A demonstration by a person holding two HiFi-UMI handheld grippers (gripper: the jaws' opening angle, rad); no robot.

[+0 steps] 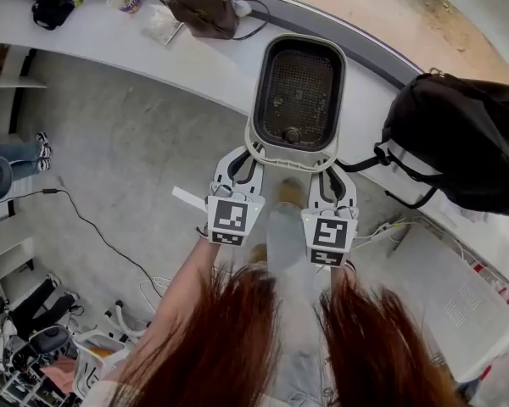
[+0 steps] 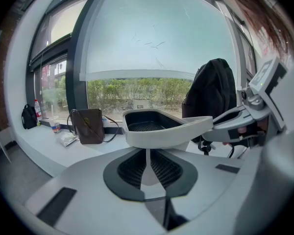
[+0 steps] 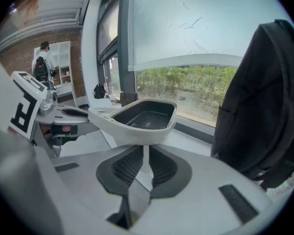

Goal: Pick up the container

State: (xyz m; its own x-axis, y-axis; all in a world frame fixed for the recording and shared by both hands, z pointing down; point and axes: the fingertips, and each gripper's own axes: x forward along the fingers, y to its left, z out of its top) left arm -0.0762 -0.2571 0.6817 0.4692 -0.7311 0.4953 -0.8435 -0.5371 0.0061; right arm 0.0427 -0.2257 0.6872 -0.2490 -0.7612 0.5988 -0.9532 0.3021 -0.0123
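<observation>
A white container point(image 1: 297, 91) with a dark mesh floor hangs at the edge of the white counter point(image 1: 110, 45), held from its near side by both grippers. My left gripper point(image 1: 242, 155) is shut on the near left part of its rim, my right gripper point(image 1: 331, 170) on the near right part. In the left gripper view the container point(image 2: 161, 131) sits just above the jaws point(image 2: 147, 163), with a thin white flange pinched between the dark pads. The right gripper view shows the same: the container point(image 3: 137, 129) above the gripper point(image 3: 146, 168), a white strip clamped between the pads.
A black backpack point(image 1: 467, 142) stands on the counter right of the container. A brown bag point(image 1: 205, 13), a cup point(image 1: 127, 1) and a black pouch point(image 1: 53, 8) sit further along to the left. Cables point(image 1: 93, 227) run over the grey floor below. A person point(image 3: 41, 62) stands far back.
</observation>
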